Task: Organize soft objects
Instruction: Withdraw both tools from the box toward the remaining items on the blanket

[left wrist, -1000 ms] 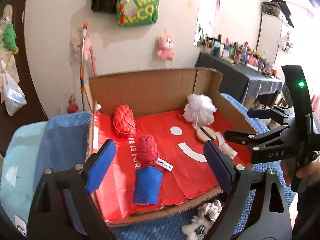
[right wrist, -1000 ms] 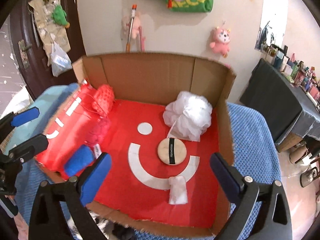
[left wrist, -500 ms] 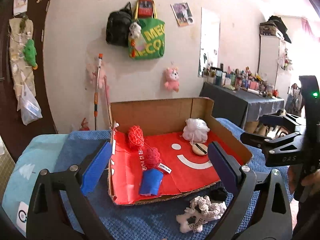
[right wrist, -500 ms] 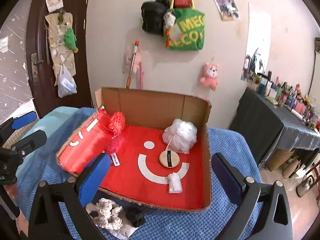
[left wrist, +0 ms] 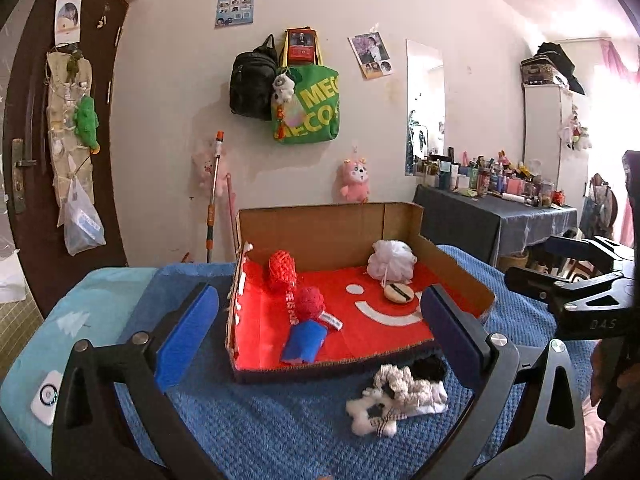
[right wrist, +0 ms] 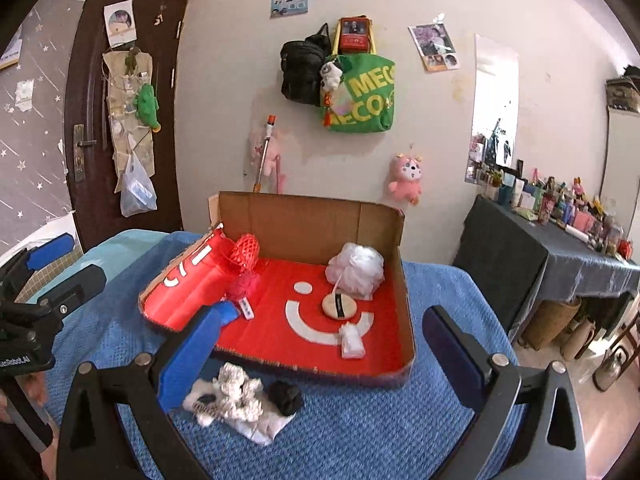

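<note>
We see the blue felt roll point(left wrist: 303, 340) lying lengthwise toward us in the red-lined cardboard box point(left wrist: 456, 268); fluffy knit toys point(right wrist: 236, 396) lie just outside. Left gripper point(left wrist: 320, 332), fingers just widened, and right gripper point(right wrist: 320, 356) gape empty.

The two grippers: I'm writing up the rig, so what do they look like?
Both the left gripper and the right gripper have black angular frames with silver bolts and blue rectangular pads. The right one shows pale lettering on its side. No cables or sleeves show.

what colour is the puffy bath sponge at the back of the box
White. The bath sponge shows best in the right wrist view.
</note>
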Tool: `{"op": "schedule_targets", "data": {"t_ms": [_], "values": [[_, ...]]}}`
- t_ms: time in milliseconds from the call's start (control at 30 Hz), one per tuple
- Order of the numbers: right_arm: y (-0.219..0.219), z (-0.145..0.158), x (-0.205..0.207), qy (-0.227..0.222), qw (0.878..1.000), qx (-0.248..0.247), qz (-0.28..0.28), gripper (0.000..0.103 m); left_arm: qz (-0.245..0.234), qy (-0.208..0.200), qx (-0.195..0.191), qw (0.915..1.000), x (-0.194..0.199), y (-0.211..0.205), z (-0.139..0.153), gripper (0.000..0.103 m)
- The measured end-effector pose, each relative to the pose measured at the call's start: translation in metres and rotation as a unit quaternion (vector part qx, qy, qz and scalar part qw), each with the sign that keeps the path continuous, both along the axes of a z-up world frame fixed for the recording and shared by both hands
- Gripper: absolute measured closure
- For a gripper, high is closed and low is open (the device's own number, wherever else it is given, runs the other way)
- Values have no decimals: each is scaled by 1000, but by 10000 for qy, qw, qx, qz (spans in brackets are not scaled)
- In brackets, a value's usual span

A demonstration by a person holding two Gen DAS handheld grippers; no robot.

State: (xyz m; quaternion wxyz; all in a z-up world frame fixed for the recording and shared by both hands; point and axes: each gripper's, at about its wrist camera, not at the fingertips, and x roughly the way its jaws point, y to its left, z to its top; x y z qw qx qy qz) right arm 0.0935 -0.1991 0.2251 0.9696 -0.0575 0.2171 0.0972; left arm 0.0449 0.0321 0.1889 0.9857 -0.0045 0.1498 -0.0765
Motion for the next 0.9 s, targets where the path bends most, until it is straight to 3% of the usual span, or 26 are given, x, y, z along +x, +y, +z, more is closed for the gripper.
{"op": "schedule_targets", "data": {"t_ms": [500,900], "values": [[-5,-53,-50,-321,9989,132,-302,0,131,497,-106,9986,-16,0,-66,0],[-8,-113,-53,197,9984,340,-415,0,241,1009,-24,9946,-22,-4,-119,0]]}}
